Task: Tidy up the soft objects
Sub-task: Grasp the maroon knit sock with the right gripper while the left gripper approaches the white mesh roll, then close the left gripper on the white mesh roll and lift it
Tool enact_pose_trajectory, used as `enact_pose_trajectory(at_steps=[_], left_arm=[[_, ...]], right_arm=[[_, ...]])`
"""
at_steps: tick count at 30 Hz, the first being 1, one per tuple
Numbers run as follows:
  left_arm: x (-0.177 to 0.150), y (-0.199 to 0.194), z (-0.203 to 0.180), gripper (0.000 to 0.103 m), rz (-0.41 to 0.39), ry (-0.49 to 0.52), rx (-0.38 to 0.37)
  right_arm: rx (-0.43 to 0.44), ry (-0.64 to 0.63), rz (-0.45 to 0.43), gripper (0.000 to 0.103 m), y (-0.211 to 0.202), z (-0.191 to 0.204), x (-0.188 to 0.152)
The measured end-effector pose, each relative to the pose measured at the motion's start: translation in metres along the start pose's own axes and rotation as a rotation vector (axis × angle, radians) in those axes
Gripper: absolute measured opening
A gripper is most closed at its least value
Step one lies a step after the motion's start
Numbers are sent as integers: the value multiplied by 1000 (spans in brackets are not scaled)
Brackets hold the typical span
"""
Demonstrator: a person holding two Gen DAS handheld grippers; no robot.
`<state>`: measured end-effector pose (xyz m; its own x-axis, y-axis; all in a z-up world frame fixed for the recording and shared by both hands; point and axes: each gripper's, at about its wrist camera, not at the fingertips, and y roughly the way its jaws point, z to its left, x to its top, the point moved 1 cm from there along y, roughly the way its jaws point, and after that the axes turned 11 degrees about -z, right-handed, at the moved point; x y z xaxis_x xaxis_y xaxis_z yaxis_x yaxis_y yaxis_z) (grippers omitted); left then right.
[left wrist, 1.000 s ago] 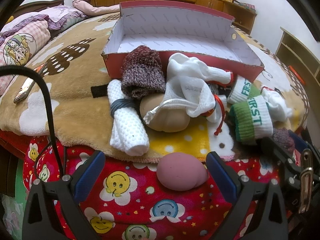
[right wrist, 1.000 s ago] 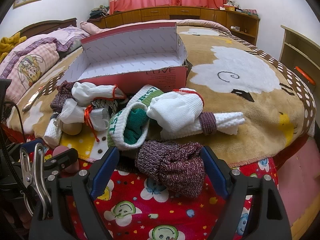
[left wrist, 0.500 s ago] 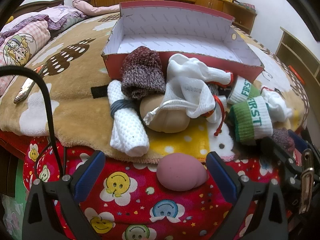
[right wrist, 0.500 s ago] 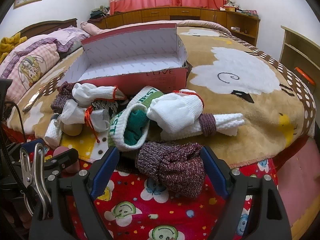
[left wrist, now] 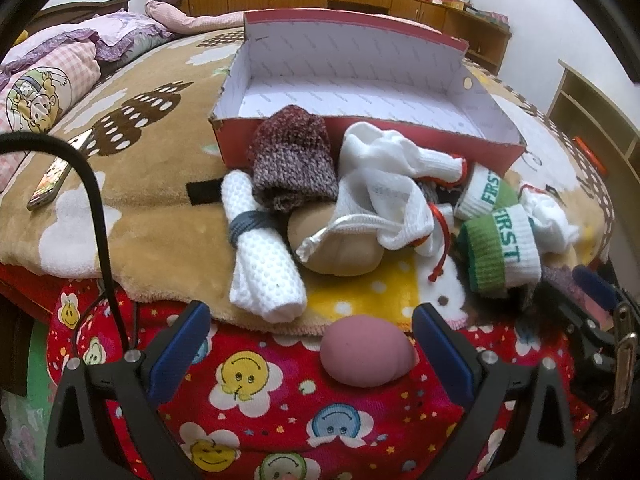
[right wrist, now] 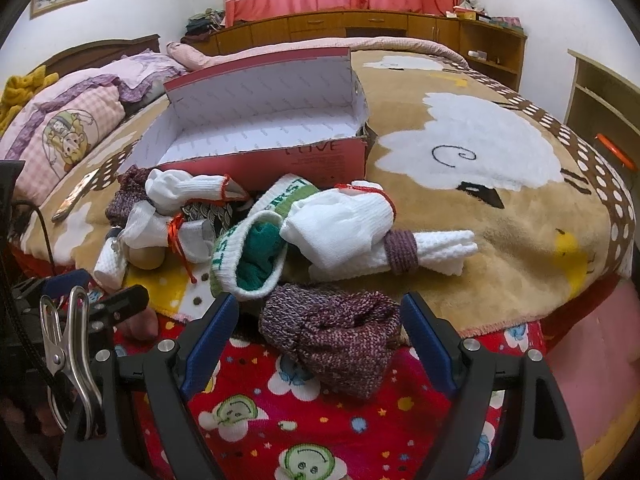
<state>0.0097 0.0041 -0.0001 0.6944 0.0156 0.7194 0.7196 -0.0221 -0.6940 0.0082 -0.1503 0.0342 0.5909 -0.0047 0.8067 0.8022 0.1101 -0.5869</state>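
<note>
An open red box (left wrist: pixel 360 80) with a white inside stands on the bed; it also shows in the right wrist view (right wrist: pixel 256 128). In front of it lies a heap of soft things: a maroon knit piece (left wrist: pixel 292 160), a rolled white cloth (left wrist: pixel 264 268), white socks (left wrist: pixel 384 196), a tan ball (left wrist: pixel 340 248) and green-and-white socks (left wrist: pixel 500 252). My left gripper (left wrist: pixel 310 344) is open, a pink soft ball (left wrist: pixel 366 356) lying between its fingers. My right gripper (right wrist: pixel 320 328) is open around a purple knit piece (right wrist: pixel 336 340).
A phone (left wrist: pixel 52 180) lies on the blanket at the left. Pillows (left wrist: pixel 44 88) sit at the far left. A second rolled white cloth (right wrist: pixel 404 252) with a purple band lies right of the heap. A wooden shelf (left wrist: pixel 592 120) stands at the right.
</note>
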Motion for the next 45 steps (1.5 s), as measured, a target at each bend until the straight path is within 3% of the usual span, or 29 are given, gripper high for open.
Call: enact_pose_trajectory(at_steps=[15,29,38,45], left_arm=[[-1,-4,10,102,6,-3,-15],[2,-14,36,95,-28,-17,-12],[2,-10,34,79,-27,-12,-32],[10,6,33,50,-15,-13,-35]], right_arm=[[38,-55,-2,85,-8,8,-6],[53,-79,25,85,-11,5,-14],[56,-65,48,85,-6,2,-18],[62,-49,84,85,3,-1,-23]])
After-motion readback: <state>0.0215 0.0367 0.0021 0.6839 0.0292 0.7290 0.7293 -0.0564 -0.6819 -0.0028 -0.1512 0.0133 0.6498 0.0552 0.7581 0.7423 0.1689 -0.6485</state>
